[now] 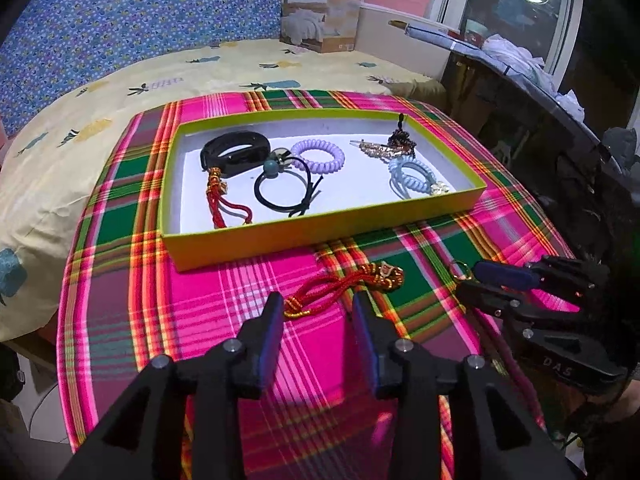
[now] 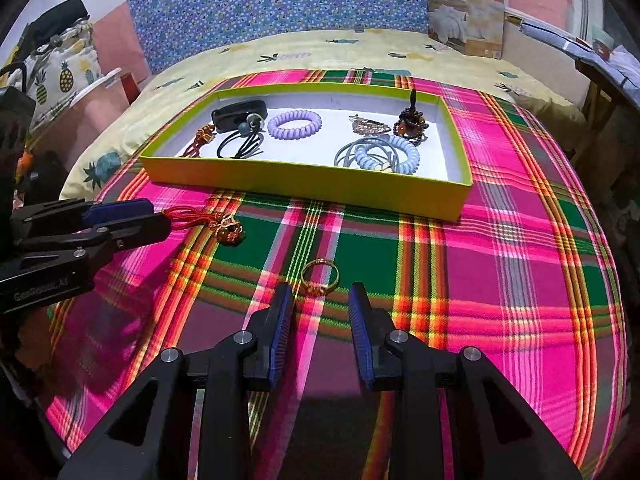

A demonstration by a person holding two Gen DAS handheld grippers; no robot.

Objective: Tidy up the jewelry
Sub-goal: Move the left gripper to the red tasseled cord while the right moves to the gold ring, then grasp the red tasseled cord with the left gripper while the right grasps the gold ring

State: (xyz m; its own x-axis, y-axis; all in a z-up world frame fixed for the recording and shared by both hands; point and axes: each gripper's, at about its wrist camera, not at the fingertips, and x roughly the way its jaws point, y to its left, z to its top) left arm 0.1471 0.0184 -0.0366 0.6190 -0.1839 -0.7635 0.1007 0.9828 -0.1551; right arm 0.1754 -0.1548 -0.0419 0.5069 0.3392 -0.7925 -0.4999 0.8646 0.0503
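Most pieces are already laid in the box point(image 1: 280, 236). Two are left on the cloth point(image 2: 520, 280): a red tassel point(image 1: 340, 288) before the spread left gripper point(image 1: 316, 308), and a ring point(image 2: 320, 278) before the spread right gripper point(image 2: 320, 300).

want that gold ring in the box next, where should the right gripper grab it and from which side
Grip the gold ring across its plain band, coming straight down from above with the right gripper open. It lies flat on the plaid cloth, so a side approach finds no edge. The ornament sits on the near side, by the fingertips; put one finger inside the hoop and one outside on a bare side arc.
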